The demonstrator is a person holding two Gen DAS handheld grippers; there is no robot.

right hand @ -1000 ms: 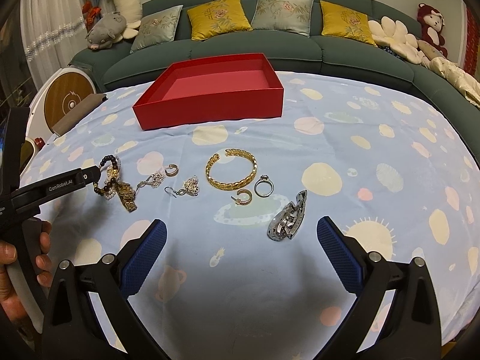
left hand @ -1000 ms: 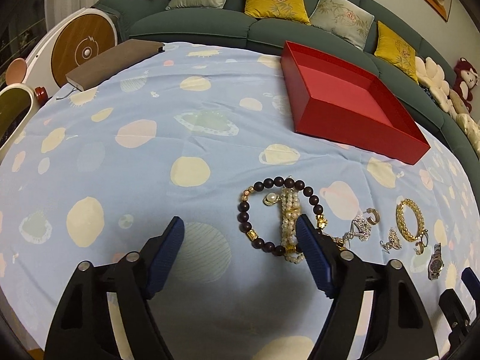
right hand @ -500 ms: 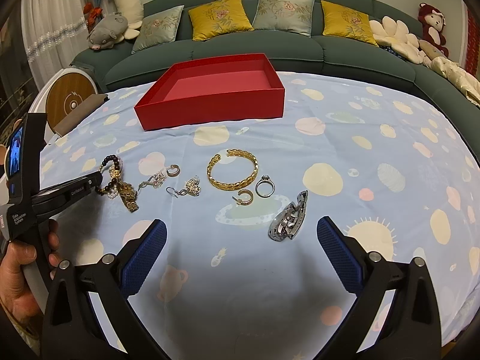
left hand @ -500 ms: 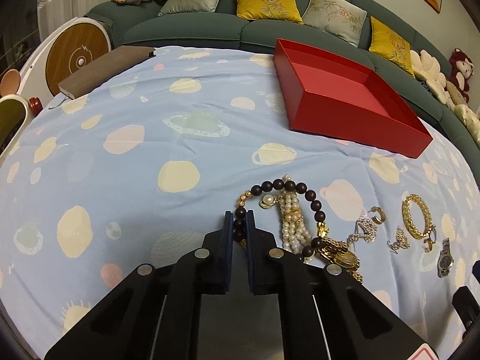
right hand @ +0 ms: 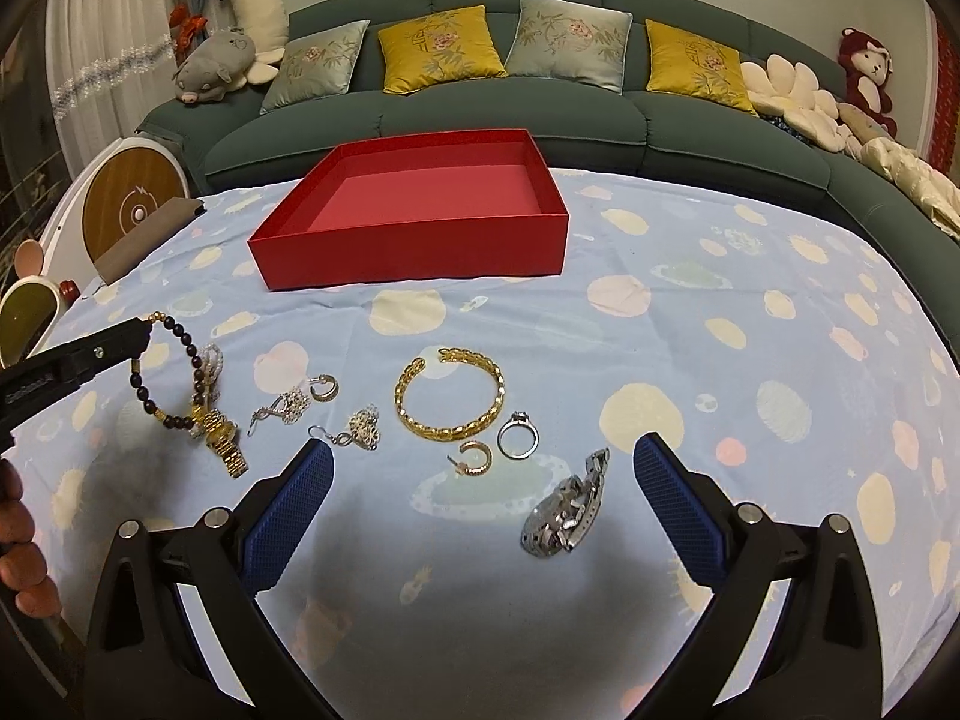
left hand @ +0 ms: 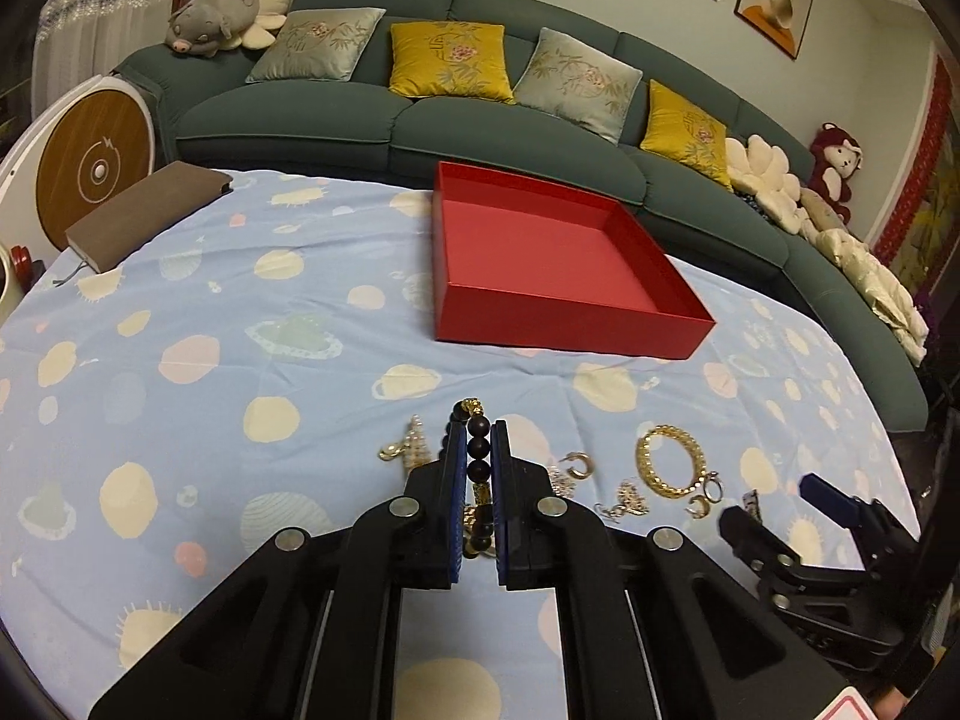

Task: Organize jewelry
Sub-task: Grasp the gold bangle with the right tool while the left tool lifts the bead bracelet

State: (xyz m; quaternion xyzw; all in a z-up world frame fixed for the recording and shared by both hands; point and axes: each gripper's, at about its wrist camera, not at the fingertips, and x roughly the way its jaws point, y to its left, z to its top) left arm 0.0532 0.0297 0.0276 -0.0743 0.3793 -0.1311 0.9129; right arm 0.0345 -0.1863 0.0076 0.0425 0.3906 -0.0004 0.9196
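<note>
My left gripper [left hand: 478, 429] is shut on a dark bead bracelet [left hand: 478, 450] and holds it lifted off the cloth; in the right wrist view the bracelet [right hand: 180, 354] hangs from the left gripper's tip [right hand: 141, 330]. A pearl bracelet [left hand: 417, 441] and a gold watch [right hand: 219, 438] lie under it. A gold bangle [right hand: 450, 390], a silver ring [right hand: 517, 435], hoop earrings [right hand: 474, 459], silver earrings [right hand: 363, 429] and a silver watch [right hand: 564, 513] lie on the cloth. My right gripper [right hand: 477, 492] is open and empty above them. The red tray [right hand: 414, 252] stands behind, empty.
A brown notebook [left hand: 147, 213] lies at the far left of the blue spotted tablecloth [left hand: 240, 330]. A green sofa [right hand: 510, 114] with cushions curves behind the table. A round white and wood device [left hand: 90, 162] stands at the left.
My left gripper closed on the dark bead bracelet and has lifted it, pulling it off the pearl bracelet. My right gripper has stayed open and nearly still.
</note>
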